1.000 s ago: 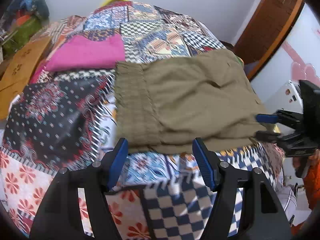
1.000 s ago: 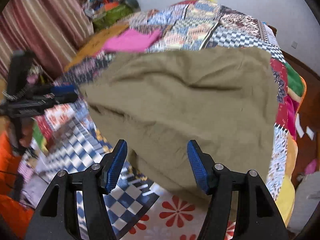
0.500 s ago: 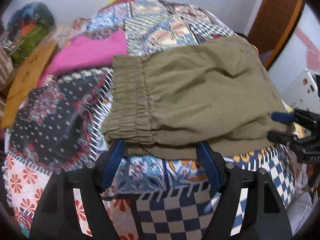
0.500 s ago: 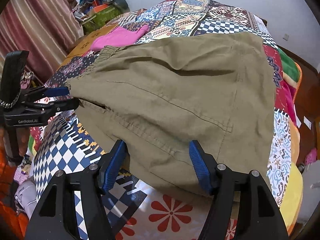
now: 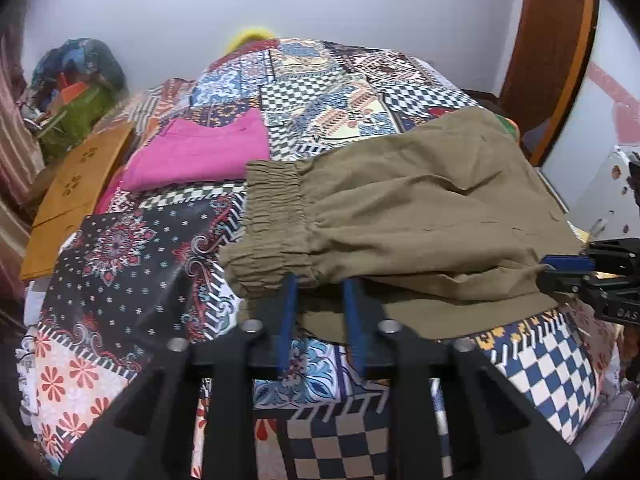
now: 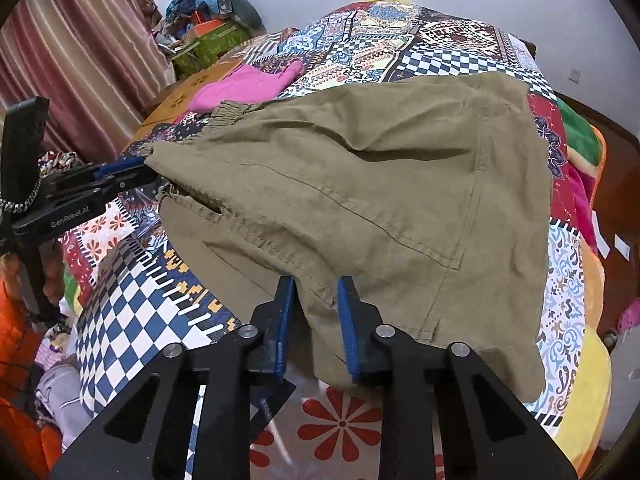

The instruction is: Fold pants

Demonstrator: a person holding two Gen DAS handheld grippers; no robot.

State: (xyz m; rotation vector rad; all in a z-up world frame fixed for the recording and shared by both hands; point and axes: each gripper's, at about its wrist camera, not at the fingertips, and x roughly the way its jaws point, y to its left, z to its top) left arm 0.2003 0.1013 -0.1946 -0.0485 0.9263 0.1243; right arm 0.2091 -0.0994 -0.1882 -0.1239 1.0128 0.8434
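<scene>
Olive-green pants lie folded on a patchwork bedspread, with the elastic waistband to the left. My left gripper has its jaws closing on the near edge beside the waistband, and cloth sits between the blue pads. In the right wrist view the pants spread ahead, and my right gripper is closing on their near hem with fabric pinched between its pads. Each camera catches the other tool from the side: the left gripper nips the waistband corner, and the right gripper clamps the far end.
A folded pink garment lies beyond the waistband. A wooden board and a heap of bags are at the bed's left side. A striped curtain hangs on the left, and a brown door stands at the right.
Both pairs of jaws have narrowed from wide apart onto the pants' near edge. The left gripper has closed in on the waistband end, and the cloth there is bunched up.
</scene>
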